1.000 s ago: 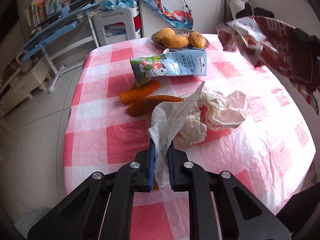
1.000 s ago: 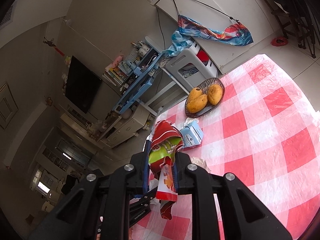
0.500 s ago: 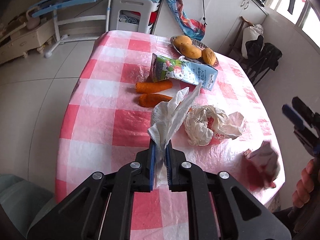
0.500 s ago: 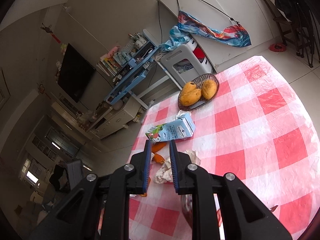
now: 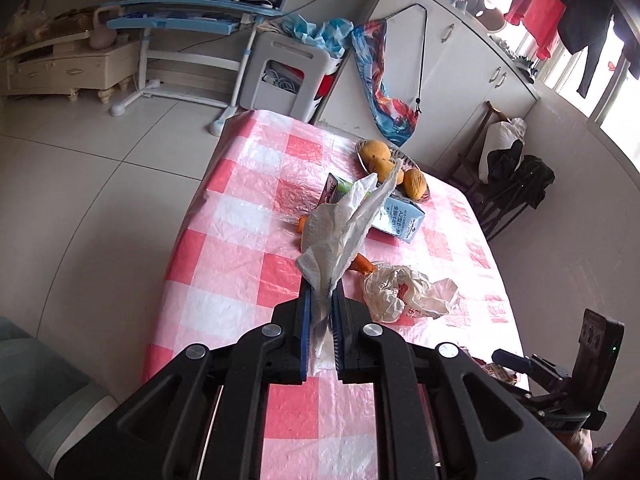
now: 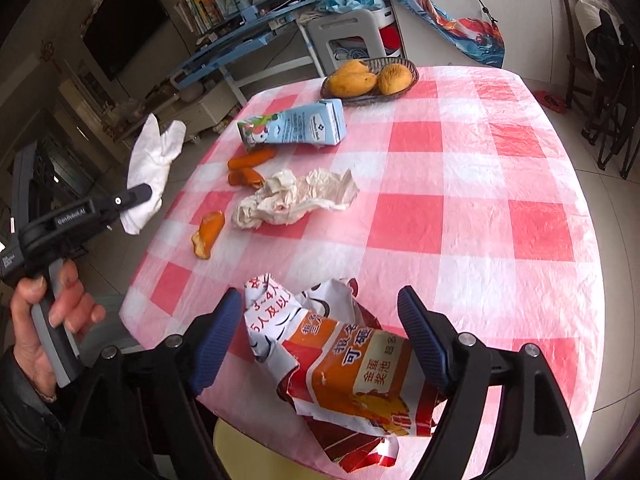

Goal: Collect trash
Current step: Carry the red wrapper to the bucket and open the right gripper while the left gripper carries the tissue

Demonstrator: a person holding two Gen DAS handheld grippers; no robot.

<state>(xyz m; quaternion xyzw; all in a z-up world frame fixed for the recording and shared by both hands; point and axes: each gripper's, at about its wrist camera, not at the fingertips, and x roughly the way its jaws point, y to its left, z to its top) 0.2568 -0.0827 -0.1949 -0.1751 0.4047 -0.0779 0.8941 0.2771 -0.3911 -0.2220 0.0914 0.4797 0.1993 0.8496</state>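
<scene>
My left gripper (image 5: 320,300) is shut on a white tissue (image 5: 344,224) and holds it in the air above the left side of the table. The right wrist view shows that gripper (image 6: 138,196) and the tissue (image 6: 152,168) beyond the table's left edge, held by a hand (image 6: 44,312). The jaws of my right gripper (image 6: 320,296) are opening. A torn red and orange snack wrapper (image 6: 352,356) lies between them at the table's near edge, clear of both pads. A crumpled white bag (image 6: 296,200) and a piece of orange peel (image 6: 208,234) lie on the checked cloth.
On the pink checked table (image 6: 460,200) are two carrots (image 6: 252,158), a lying milk carton (image 6: 296,126) and a basket of mangoes (image 6: 368,78) at the far end. Something yellow (image 6: 256,452) sits below the near edge. Chairs (image 6: 616,80) stand to the right.
My right gripper has opened and let go of the red wrapper, which now lies at the table's near edge. My left gripper has carried the tissue up and off to the left.
</scene>
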